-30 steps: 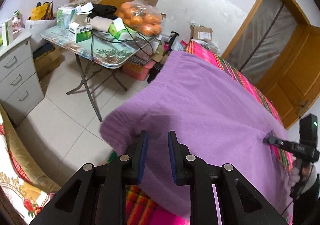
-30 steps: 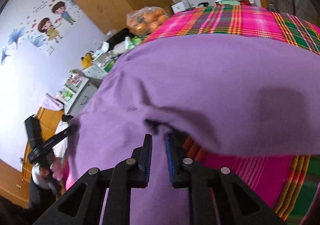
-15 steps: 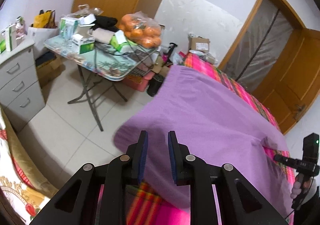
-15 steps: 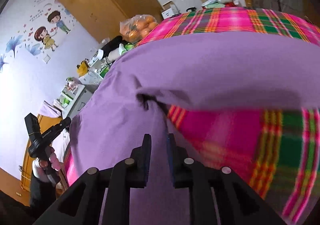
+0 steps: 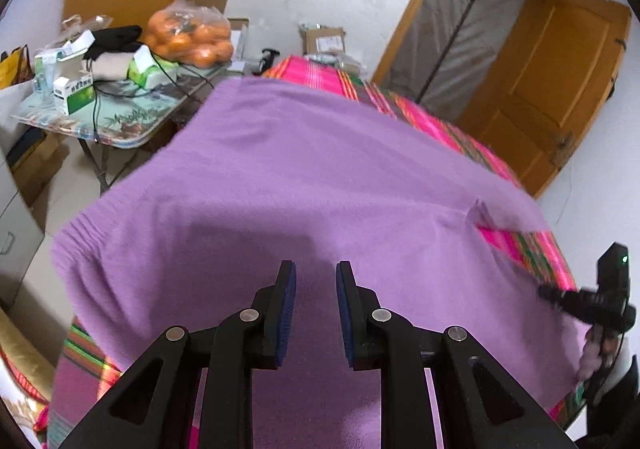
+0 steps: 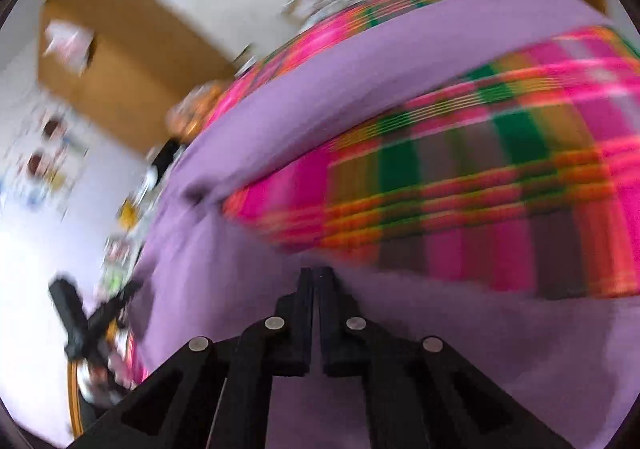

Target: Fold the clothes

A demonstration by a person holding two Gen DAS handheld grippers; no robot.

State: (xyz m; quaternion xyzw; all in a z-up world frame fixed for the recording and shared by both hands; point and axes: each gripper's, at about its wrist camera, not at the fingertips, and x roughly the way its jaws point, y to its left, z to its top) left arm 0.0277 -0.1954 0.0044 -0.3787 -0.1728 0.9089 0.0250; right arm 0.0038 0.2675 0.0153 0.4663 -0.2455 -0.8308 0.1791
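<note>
Plaid bedspread [image 6: 460, 185], purple sweater [image 5: 320, 177], right tool [image 6: 316, 273] closed, left tool [image 5: 316, 277] slightly apart

Bright, even light – right view heavily blurred, perhaps motion

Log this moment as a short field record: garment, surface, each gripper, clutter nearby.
garment: purple sweater spread over the bed, a sleeve branching off at the right
surface: pink plaid bedcover
left gripper: jaws apart above the sweater, nothing between them
right gripper: jaws together, having just closed at the sweater's edge; blur hides whether fabric is pinched
clutter: folding table with bag of oranges and boxes
</note>
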